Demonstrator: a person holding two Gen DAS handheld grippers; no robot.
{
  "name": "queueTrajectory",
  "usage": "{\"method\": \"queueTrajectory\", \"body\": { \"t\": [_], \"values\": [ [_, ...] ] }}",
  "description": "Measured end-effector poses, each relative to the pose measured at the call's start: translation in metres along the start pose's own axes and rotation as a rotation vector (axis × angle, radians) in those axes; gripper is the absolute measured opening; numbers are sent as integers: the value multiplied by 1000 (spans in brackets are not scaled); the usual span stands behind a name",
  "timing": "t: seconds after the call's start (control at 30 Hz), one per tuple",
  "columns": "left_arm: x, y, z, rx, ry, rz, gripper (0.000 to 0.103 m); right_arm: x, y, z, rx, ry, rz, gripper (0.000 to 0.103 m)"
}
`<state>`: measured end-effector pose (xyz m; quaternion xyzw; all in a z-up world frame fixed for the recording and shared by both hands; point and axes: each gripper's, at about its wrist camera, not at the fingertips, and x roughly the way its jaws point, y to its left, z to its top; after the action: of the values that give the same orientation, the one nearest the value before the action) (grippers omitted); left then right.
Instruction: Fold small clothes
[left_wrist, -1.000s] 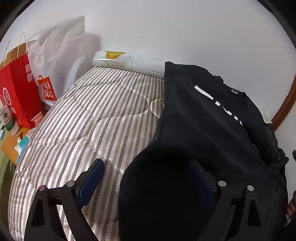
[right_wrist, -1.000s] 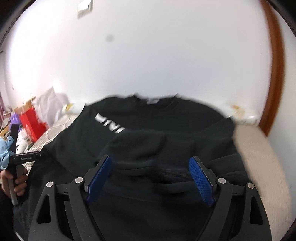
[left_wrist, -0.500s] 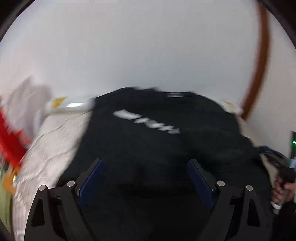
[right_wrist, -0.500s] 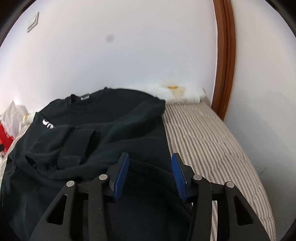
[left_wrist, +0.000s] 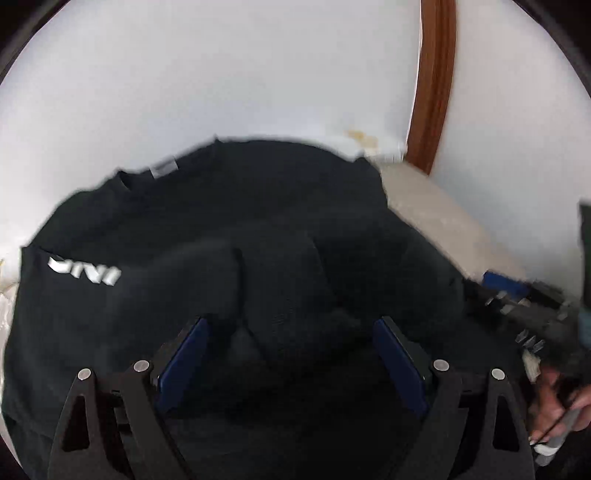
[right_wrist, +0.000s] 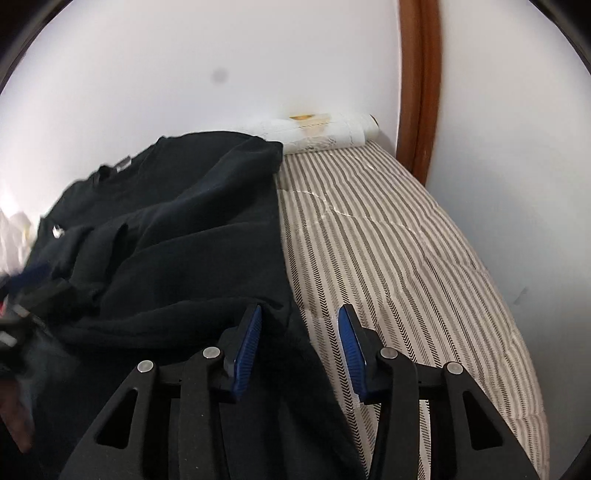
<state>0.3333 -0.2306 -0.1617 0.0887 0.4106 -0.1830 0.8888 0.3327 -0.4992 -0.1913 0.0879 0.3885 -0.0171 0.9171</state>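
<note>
Black long-sleeved sweatshirt with white lettering (left_wrist: 229, 229) lay on striped quilted bed (right_wrist: 399, 258), sleeves folded across chest; body folds remained, judging by length. Left tool (left_wrist: 291, 354) gaped wide, empty, above cloth. Right tool (right_wrist: 299, 343), jaws just narrowing, half-closed around sweatshirt's side edge, not pinching.

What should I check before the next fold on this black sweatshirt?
1. Black sweatshirt lies on the striped mattress: ok.
2. Sleeve folded in over the body: ok, though bunched.
3. Right hand-held gripper at the side edge; its jaws have just been closing, a gap remains, and whether the pads pinch the cloth: cannot tell.
4. Left hand-held gripper wide open over the cloth, holding nothing: ok.
5. Bare mattress beside the right edge: ok.
6. Hem lying flat: cannot tell, hidden.
</note>
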Motion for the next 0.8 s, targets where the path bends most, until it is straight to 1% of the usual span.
{"method": "queueTrajectory", "body": {
  "t": [0.07,0.17,0.23,0.27,0.3,0.37,0.4,0.47,0.5,0.6,0.7,0.8],
  "values": [
    [11,-2,-8,15,21,10,90,1,-4,1,23,8,16,43],
    [12,-7,-16,53,3,26,90,-2,-5,2,28,-5,17,43],
    [14,-8,-15,53,10,33,90,-6,-4,3,28,-22,11,43],
    [14,-9,-15,48,16,41,89,-7,-3,3,28,-27,10,43],
    [15,-9,-14,48,18,52,85,-8,-2,3,29,-31,11,43],
    [15,-8,-12,59,4,95,46,-8,-3,4,34,-38,16,43],
    [15,-6,-11,66,3,110,41,-9,-4,4,38,-41,17,43],
    [10,1,-9,45,-22,104,27,-10,-6,5,45,-48,20,43],
    [5,6,-8,27,-42,99,25,-10,-6,5,48,-53,22,43],
    [-20,28,-8,-25,-127,81,24,-12,-5,4,48,-65,25,43],
    [-45,65,-8,-102,-202,136,24,-12,-2,4,39,-75,29,43],
    [-72,116,-14,-228,-274,198,24,-12,1,3,30,-81,29,43]
  ]
}}
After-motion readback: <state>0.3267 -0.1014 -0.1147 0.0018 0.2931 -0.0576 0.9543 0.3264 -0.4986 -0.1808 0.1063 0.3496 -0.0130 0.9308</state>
